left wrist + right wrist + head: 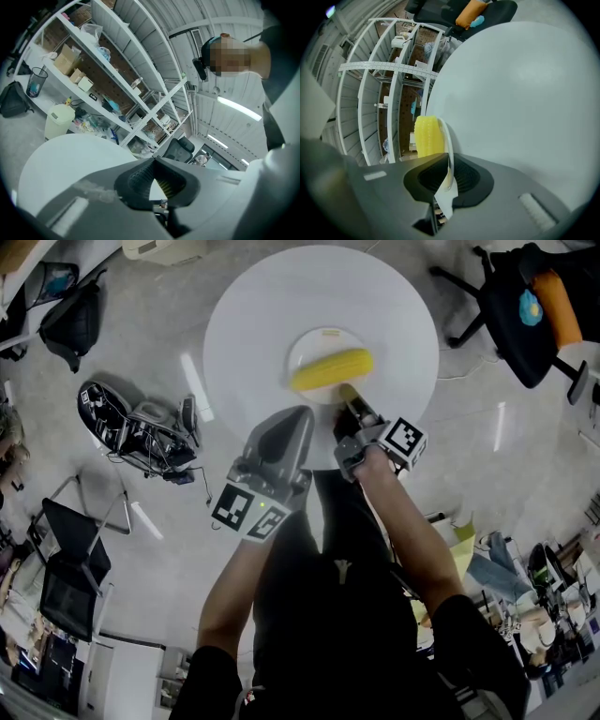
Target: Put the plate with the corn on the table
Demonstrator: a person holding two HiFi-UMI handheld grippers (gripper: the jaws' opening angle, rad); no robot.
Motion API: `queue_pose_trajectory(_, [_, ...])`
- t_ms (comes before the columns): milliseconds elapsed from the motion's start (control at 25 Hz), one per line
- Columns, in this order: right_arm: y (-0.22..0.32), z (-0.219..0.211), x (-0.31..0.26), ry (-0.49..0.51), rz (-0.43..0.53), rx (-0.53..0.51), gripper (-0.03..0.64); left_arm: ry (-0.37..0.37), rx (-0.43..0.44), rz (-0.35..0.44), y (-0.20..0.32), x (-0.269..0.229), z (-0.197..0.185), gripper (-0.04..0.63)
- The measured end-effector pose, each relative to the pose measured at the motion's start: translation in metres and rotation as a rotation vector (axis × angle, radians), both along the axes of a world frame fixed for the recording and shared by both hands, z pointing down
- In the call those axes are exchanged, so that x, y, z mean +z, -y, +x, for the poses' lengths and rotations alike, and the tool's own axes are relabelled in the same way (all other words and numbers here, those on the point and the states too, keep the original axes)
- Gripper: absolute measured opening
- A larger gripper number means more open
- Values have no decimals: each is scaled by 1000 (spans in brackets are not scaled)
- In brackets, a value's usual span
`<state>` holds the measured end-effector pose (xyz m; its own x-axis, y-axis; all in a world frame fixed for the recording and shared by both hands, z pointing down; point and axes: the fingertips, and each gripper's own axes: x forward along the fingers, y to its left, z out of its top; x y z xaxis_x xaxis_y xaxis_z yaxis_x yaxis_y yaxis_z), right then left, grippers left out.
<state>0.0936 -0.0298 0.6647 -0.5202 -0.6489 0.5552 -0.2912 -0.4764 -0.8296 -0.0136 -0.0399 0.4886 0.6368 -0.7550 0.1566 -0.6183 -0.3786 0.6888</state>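
Observation:
On the round white table [253, 315] a white plate [323, 337] lies flat with a yellow corn cob [331, 368] on it. My right gripper [345, 397] reaches in from the near side, shut on the plate's near rim. In the right gripper view the thin rim [446, 140] runs between the two pads of the right gripper [449, 176], the corn cob [427, 136] just beyond, and the table [511, 93] fills the right. My left gripper [302, 413] hovers at the table's near edge, left of the plate. In its own view the left gripper [153, 180] is shut and holds nothing.
A black office chair [525, 306] with an orange thing on it stands at the table's far right. Gear with a marker cube lies on the floor [141, 432] at the left, beside a black bag [75, 320]. White shelving [117, 70] and a pale bin [58, 119] stand behind the table.

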Motion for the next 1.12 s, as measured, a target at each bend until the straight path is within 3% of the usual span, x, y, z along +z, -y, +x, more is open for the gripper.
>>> queue_pose_trajectory(680, [5,-1,-4,-13,16,-3,46,-7,-15,-4,3,0,-3,3])
queue_pose_trajectory(880, [1,2,-1,-48,-17,0,46,-11,-16,-3,5,1,-5,3])
queue_pose_trajectory(1120, [6,-3,-4,-34,17,-12,51,-15,-13,-8,6,2,-7,3])
